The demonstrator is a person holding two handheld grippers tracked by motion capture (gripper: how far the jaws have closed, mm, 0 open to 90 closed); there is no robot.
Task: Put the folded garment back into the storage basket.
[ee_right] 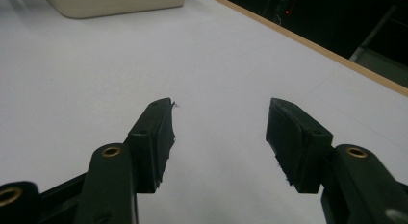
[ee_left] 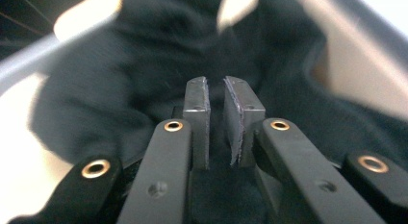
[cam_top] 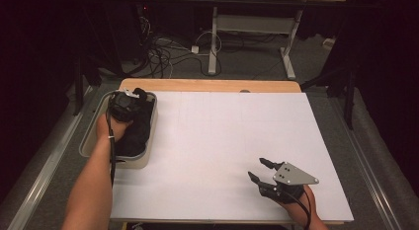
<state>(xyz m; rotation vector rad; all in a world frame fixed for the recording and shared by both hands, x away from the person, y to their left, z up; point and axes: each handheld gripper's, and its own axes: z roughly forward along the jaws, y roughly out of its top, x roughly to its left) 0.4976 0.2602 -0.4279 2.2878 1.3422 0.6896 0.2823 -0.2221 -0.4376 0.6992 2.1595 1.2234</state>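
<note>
At surface's far-left corner: dark cloth [cam_top: 134, 134] bunched inside grey tub [cam_top: 150, 122]. Left gripper [cam_top: 123, 105] directly above, nose down into cloth [ee_left: 120, 99]; jaws nearly closed, narrow gap, fabric between them — judged pinching cloth. Right gripper [cam_top: 260, 169] well apart at near-right edge, spread wide, empty. Left hand nearer; lift straight up.

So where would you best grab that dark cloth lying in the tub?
Probably from above, on a raised fold near the middle of the black cloth. It lies crumpled and soft in the grey tub, whose walls block the sides. The left tongs are already down in it, jaws nearly closed over a bunched fold.
</note>
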